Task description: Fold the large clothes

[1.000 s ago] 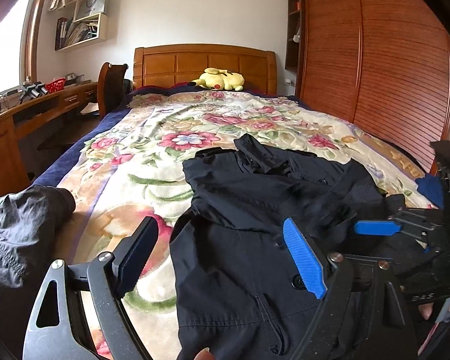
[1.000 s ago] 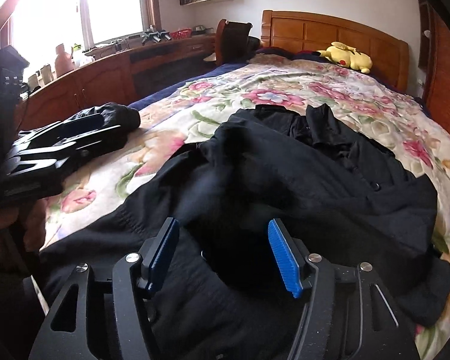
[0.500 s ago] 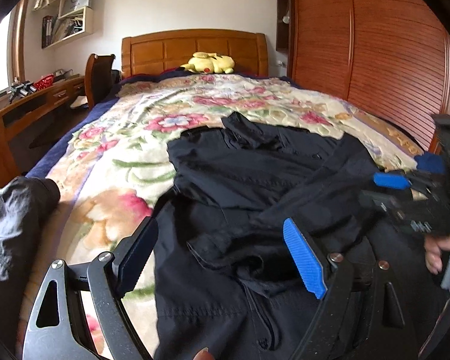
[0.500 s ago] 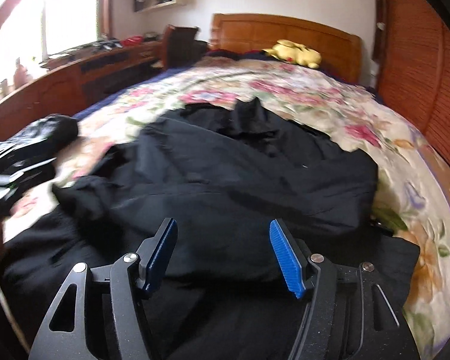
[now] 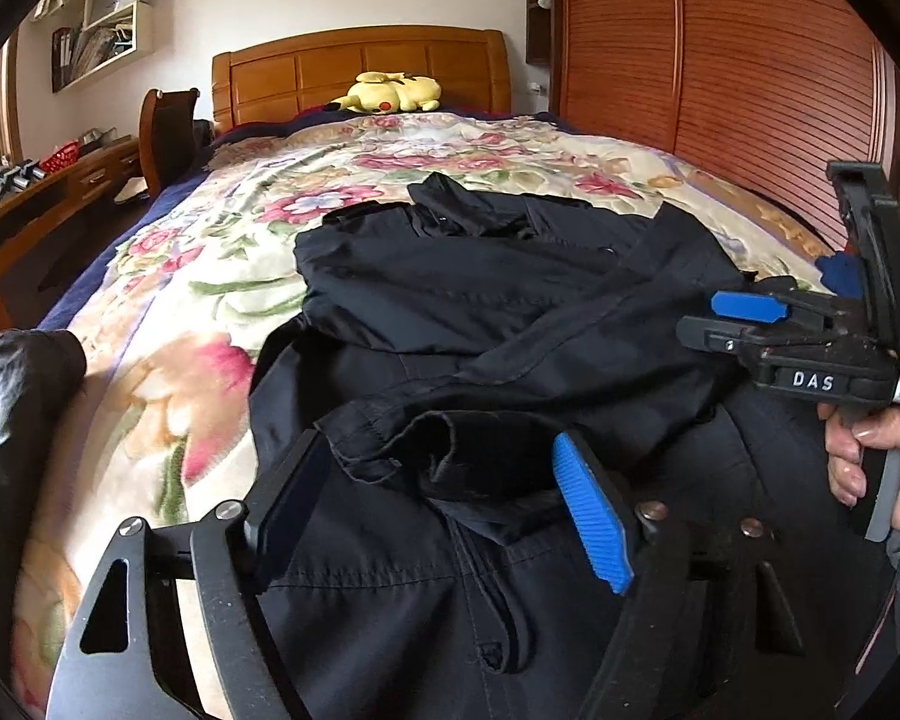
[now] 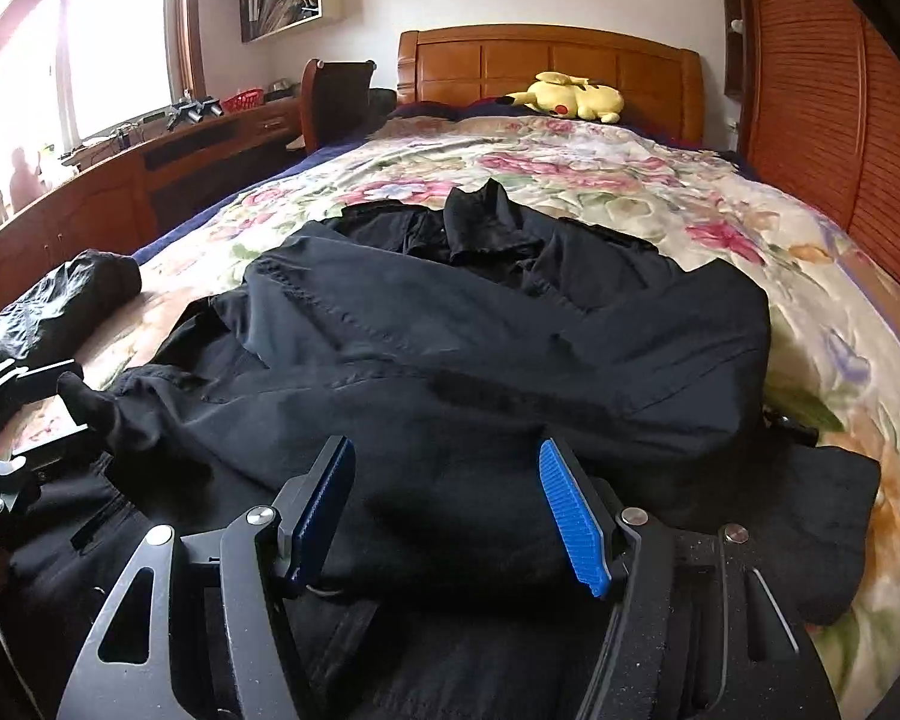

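Observation:
A large black jacket point(image 5: 480, 312) lies spread on the flowered bedspread point(image 5: 210, 252), collar toward the headboard, both sleeves folded in across its front. My left gripper point(image 5: 444, 480) is open low over the jacket's near part, with a sleeve cuff point(image 5: 426, 444) lying between its fingers. My right gripper point(image 6: 447, 498) is open and empty just above the jacket point(image 6: 510, 336). The right gripper also shows in the left wrist view point(image 5: 744, 315), held in a hand at the right.
A second dark garment point(image 5: 6, 420) lies at the bed's left edge. A yellow plush toy point(image 5: 390, 93) sits by the wooden headboard. A wooden desk and chair point(image 6: 330, 102) stand to the left, a slatted wardrobe point(image 5: 720, 78) to the right.
Both grippers have dropped lower and closer to the jacket. The sleeve now lies flat across the front. The right gripper has swung right, away from the left one.

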